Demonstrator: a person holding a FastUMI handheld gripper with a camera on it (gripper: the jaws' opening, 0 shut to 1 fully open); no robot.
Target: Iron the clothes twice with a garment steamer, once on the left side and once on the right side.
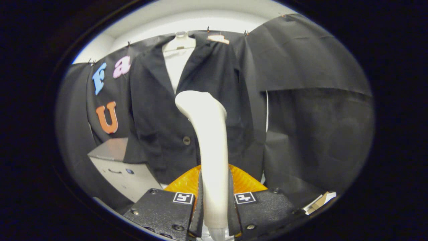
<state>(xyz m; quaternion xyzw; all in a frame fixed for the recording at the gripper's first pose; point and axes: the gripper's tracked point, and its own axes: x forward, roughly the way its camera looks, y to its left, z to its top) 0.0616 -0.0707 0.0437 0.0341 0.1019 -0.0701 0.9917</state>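
Gripper view: the gripper (214, 201) is clamped on the steamer (209, 140), one finger pressed to each side of its handle; the steamer stands nearly upright between the fingers, a pale, smooth wand whose rounded head bends a little toward the left at the top; its lower end runs down between the fingers, and there its shape is hard to make out.

Behind the handle, just past the fingers, lies an orange ribbed part (245, 182), showing on both sides of the wand; what it belongs to I cannot tell.

Beyond the steamer hangs the jacket (157, 127), dark, on a hanger (180, 42), its lapels open over a white shirt (175, 65); the steamer head sits in front of the jacket's middle, near the base of the lapels, and whether it touches the cloth cannot be told; one button (186, 140) shows just left of the wand; a small tag (218, 38) sits at the collar.

Left of the jacket and lower stands a pale cabinet (122, 167) with a drawer handle; a dark curtain (307, 110) hangs to the right of the jacket; a bit of cardboard (321, 201) lies low at the right, beside the right finger.
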